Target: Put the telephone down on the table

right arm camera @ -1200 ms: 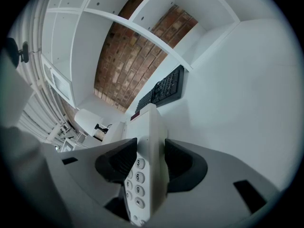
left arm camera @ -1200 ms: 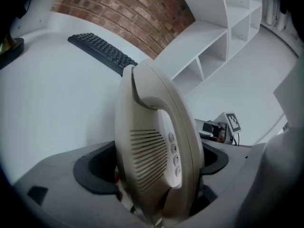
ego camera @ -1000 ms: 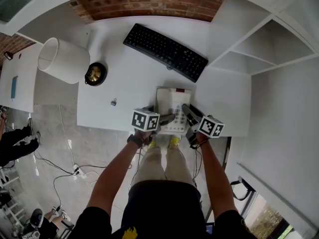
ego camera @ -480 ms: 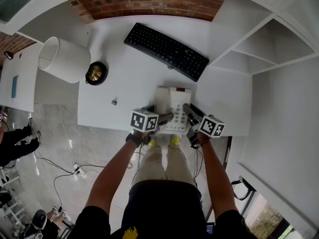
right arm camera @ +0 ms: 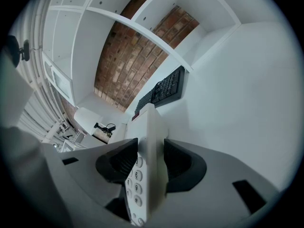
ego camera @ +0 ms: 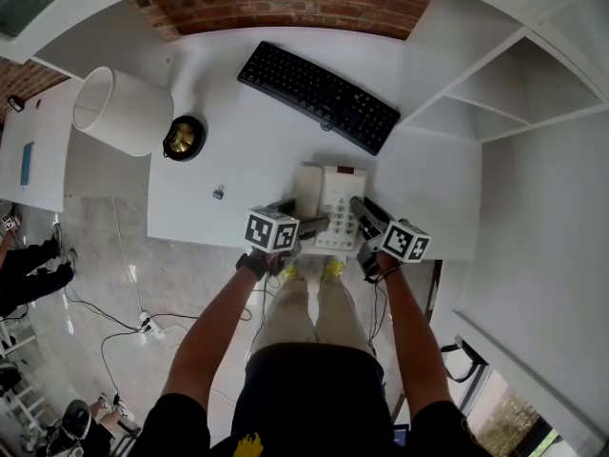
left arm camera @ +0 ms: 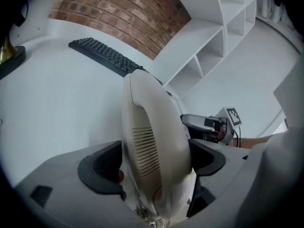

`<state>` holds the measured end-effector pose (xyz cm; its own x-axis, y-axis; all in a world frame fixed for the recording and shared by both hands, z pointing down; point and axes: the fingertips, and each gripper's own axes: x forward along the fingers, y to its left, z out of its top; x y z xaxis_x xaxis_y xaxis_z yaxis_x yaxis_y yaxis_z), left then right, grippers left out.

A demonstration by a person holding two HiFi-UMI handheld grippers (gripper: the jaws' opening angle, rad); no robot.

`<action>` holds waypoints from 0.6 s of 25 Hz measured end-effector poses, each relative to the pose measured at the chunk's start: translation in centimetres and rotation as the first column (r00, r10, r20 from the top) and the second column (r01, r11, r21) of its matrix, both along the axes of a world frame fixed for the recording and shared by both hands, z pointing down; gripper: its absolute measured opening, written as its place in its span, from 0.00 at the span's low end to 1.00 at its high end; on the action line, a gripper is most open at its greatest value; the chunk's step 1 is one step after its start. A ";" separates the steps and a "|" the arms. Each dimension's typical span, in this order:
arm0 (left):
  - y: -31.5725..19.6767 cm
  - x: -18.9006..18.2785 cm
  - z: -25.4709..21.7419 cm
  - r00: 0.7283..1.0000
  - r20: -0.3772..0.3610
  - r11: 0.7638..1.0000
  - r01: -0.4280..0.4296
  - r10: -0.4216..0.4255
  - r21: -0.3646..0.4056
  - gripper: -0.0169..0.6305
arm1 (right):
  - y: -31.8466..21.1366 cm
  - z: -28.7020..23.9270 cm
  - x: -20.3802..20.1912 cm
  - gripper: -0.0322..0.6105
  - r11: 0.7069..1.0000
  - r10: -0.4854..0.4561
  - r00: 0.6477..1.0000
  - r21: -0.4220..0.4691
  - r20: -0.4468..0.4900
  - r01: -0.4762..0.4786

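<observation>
The cream telephone [ego camera: 328, 206] lies at the near edge of the white table [ego camera: 238, 174], held from both sides. My left gripper [ego camera: 306, 227] is closed around its handset [left arm camera: 156, 141], which stands on edge between the jaws and fills the gap. My right gripper [ego camera: 362, 215] is shut on the right edge of the telephone base [right arm camera: 152, 141], with the number keys showing just left of the jaws. In the left gripper view the right gripper [left arm camera: 205, 125] shows beyond the handset. The phone's underside is hidden, so I cannot tell whether it rests on the table.
A black keyboard [ego camera: 319, 98] lies slantwise behind the phone. A white lamp shade [ego camera: 119, 112] and a black and gold dish [ego camera: 181, 141] stand at the left, with a small binder clip [ego camera: 218, 195] nearer. White shelves [ego camera: 504, 93] rise on the right.
The left gripper has shifted a little to the left and its jaws have drawn in slightly round the handset. The right gripper and the phone have hardly moved.
</observation>
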<state>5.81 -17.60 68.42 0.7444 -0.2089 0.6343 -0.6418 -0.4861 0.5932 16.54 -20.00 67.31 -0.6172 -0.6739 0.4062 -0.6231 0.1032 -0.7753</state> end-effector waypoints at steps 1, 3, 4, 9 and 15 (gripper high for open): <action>0.0 -0.1 0.0 1.000 -0.004 1.000 0.002 -0.002 -0.001 0.72 | 0.0 0.0 0.0 0.31 1.000 -0.001 1.000 0.001 -0.001 0.001; 0.0 -0.2 -0.1 1.000 -0.012 1.000 0.006 -0.006 -0.003 0.72 | 0.0 0.0 0.0 0.31 1.000 -0.002 1.000 0.004 -0.003 0.002; 0.1 -0.2 -0.1 1.000 -0.015 1.000 0.009 -0.009 -0.005 0.72 | 0.0 0.0 0.0 0.31 1.000 -0.002 1.000 0.005 -0.004 0.002; 0.0 -1.3 -0.6 0.992 -0.087 0.994 0.091 -0.096 -0.057 0.72 | 0.0 0.1 -0.1 0.31 1.000 -0.006 1.000 -0.005 0.014 0.006; 0.3 -2.9 -1.7 0.986 -0.090 0.990 0.135 -0.139 -0.044 0.67 | 0.3 0.0 0.6 0.32 0.998 -0.061 0.995 -0.031 -0.076 0.059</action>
